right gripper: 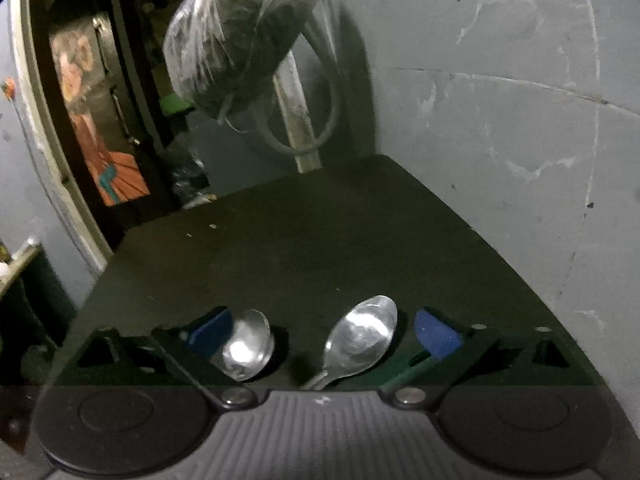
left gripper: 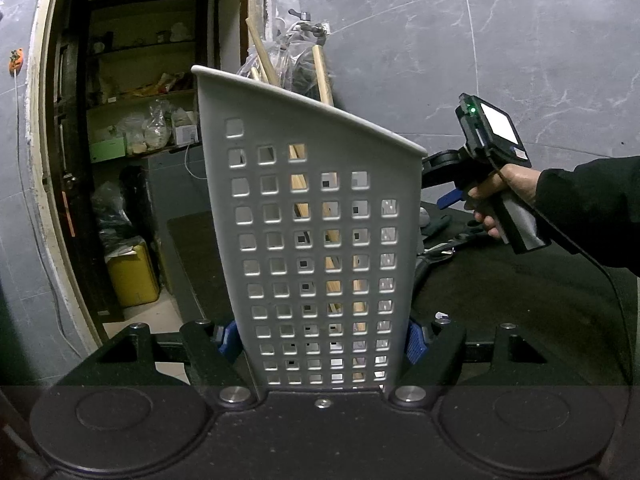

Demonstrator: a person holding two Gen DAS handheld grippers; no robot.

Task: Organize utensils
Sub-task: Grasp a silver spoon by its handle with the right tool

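My left gripper (left gripper: 320,338) hugs a tall grey holder (left gripper: 316,240) with lots of small square holes. My two blue pads (left gripper: 414,340) press on its two sides, low down near its bottom. The holder stands upright and fills the middle of my left view. Through the holes I see pale wooden sticks (left gripper: 332,264) inside it, and two of them poke out over its slanted top rim. The holder blocks most of what lies behind it.

Off to the side of the holder, my right hand (left gripper: 500,200) holds the handle of my right gripper (right gripper: 320,332), with a dark sleeve behind it. A little green light glows on top of it. Below that hand some metal tools (left gripper: 440,250) lie on the black table (right gripper: 320,240), partly hidden by the holder, so I cannot tell what they are.

My right gripper has its fingers spread wide apart. They hold nothing. Two shiny spoons (right gripper: 360,340) lie on the black table between my blue pads. One spoon bowl (right gripper: 246,346) sits just beside my left-side pad. The other one lies nearer the other pad, with its handle running back under my gripper.

Past the table hangs a dark lump wrapped in clear plastic (right gripper: 240,32). A grey marble wall (right gripper: 500,140) stands behind the table. An open doorway (left gripper: 140,140) shows messy shelves and a yellow can (left gripper: 134,276) on the floor.
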